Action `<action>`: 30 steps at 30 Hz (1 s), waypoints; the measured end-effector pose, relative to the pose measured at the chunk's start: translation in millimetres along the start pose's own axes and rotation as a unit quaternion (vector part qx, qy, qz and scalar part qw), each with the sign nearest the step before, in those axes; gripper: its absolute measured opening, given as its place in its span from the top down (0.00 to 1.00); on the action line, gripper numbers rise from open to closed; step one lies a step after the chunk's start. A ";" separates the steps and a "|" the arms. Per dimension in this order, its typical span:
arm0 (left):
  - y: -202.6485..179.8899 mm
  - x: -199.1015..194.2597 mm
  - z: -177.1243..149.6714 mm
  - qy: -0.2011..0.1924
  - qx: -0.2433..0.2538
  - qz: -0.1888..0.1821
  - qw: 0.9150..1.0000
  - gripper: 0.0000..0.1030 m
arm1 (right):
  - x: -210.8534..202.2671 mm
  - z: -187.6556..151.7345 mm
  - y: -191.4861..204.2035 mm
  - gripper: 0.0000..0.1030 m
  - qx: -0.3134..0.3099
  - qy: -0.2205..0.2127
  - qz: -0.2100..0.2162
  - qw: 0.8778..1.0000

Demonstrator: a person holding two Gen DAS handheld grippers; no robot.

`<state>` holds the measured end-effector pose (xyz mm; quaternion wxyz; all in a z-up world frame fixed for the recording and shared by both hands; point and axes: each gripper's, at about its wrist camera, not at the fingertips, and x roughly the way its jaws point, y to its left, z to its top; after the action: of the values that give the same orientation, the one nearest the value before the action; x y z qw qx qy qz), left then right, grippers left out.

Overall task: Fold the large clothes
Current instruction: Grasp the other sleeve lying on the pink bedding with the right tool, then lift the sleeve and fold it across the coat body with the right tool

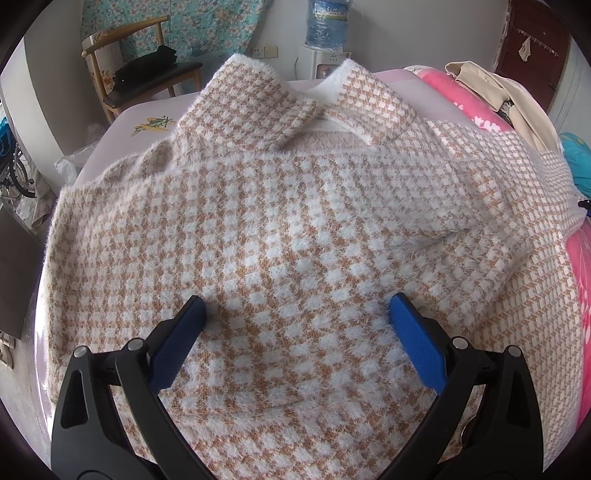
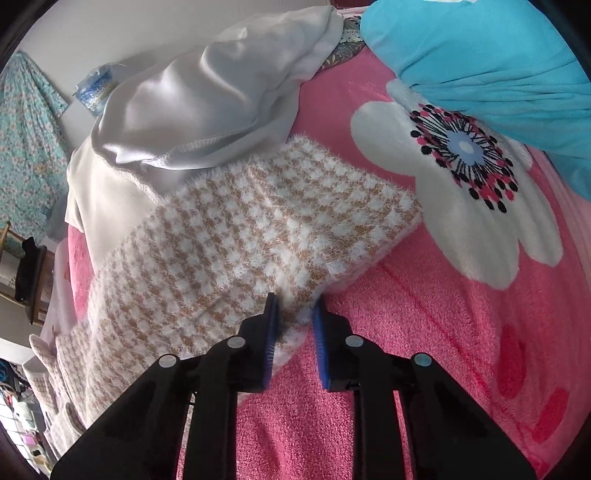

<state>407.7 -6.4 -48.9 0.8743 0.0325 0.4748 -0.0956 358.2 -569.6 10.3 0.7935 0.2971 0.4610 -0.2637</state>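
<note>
Blue-padded and spread wide, the left claw [image 1: 297, 308] is hovering over the sweater [image 1: 280, 236] with nothing between its fingers. Biggest of all, the pink fleece blanket [image 2: 424, 332] with its white flower print is covering the bed, and the sweater is lying spread across it, collar away from the left camera. It is a fuzzy knit in a tan-and-white houndstooth check, with a white edge at the collar and one sleeve [image 2: 280, 225] lying out over the blanket. A white garment [image 2: 199, 107] is overlapping the sleeve's far edge, beside a turquoise cloth [image 2: 491, 70]. The right claw [image 2: 294, 306] is nearly closed, pinching the sleeve's near edge. A water jug [image 1: 328, 22] is carrying a label too blurred to read.
</note>
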 end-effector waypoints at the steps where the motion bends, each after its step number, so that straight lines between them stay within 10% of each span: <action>1: 0.0 0.1 0.0 0.001 0.000 0.000 1.000 0.06 | -4.5 -1.0 1.4 0.87 -0.003 -0.006 0.001 1.000; 13: 11.6 -9.2 8.1 0.009 -0.026 -0.017 0.999 0.07 | -130.0 -26.2 62.9 0.89 -0.131 -0.146 0.000 0.981; 23: 51.7 -71.6 -6.9 -0.031 -0.024 0.001 0.999 0.08 | -223.3 -82.4 204.1 0.89 -0.287 -0.264 0.040 0.920; 30: 87.9 -107.1 -35.0 -0.035 -0.035 -0.017 0.999 0.27 | -239.8 -160.3 313.3 0.89 -0.380 -0.262 0.143 0.875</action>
<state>339.5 99.4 18.6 0.8893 -0.0095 0.4473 -0.0945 378.4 -206.0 231.0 0.9662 -0.0452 0.2532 -0.0205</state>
